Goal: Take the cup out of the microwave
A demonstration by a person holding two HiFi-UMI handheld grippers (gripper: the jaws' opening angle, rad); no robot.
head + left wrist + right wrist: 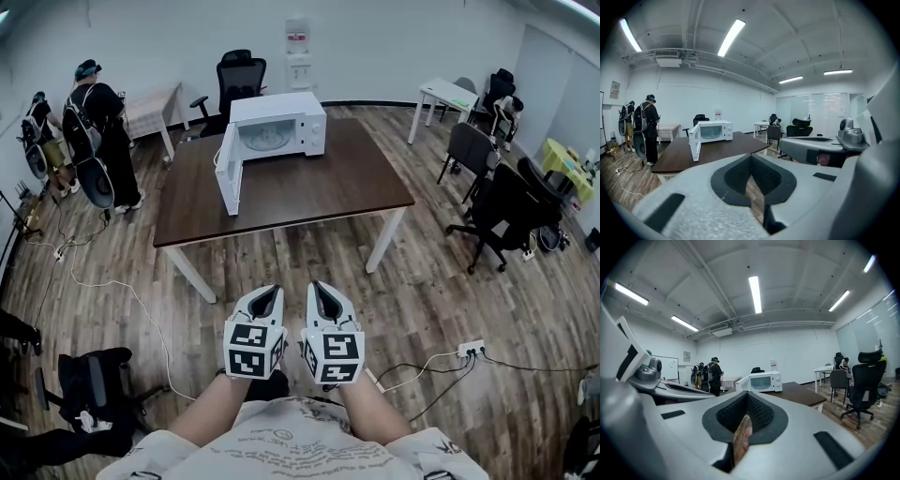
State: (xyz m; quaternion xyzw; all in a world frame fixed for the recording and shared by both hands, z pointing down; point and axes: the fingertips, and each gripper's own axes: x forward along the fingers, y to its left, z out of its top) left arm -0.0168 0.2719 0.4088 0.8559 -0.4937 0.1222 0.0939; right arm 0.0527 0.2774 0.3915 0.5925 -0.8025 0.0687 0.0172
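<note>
Left tool (267,300) and right tool (324,298) side by side, each with jaws together and empty, open-doored microwave (279,129) on counter (328,183) well ahead of both

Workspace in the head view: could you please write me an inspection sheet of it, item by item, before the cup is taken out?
Surface: brown table, bare apart from the microwave.
Job's things: microwave at the table's far side, door swung open to the left; cup cannot be made out inside.
Clutter: nothing seen on the table.
Grippers: left tool and right tool both shut, empty, side by side near the person's body, short of the table.
Cables: white cable on the floor at left; power strip with leads at right.
Surroundings: office chairs, standing person, water dispenser.
</note>
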